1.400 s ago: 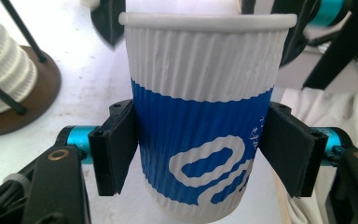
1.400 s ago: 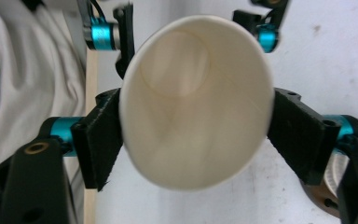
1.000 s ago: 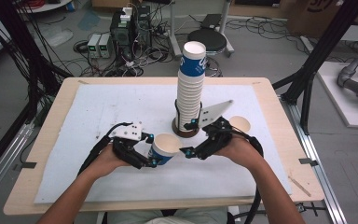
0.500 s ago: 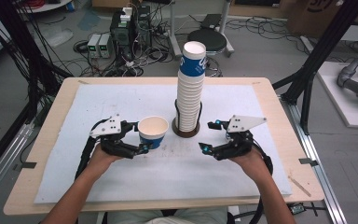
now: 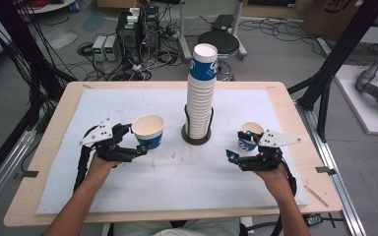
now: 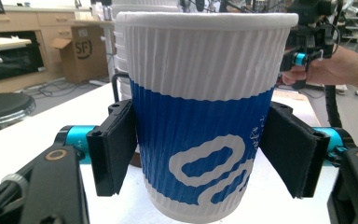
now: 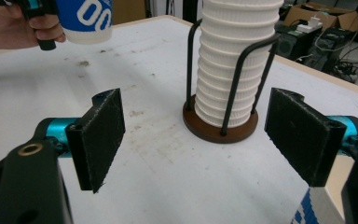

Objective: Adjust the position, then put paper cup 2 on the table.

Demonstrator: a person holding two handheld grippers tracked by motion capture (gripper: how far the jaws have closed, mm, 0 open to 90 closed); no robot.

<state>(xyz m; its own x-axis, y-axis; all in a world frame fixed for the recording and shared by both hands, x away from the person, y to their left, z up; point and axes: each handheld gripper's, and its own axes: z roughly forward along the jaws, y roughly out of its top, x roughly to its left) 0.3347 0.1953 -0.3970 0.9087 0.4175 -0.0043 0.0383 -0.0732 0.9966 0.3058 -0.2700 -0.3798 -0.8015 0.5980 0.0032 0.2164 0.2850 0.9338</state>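
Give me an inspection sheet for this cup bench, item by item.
Surface: white mat on wooden table, faint stains near the middle.
Job's things: tall cup stack upright in its wire holder; one blue-and-white cup held; second cup standing at the right.
Clutter: nothing seen.
Grippers: left tool shut on the blue-and-white cup; right tool open, nothing between its pads, facing the holder.
Cables: black cables trail from both tools along the forearms.
Surroundings: electronics boxes, floor wiring, stool beyond the table.
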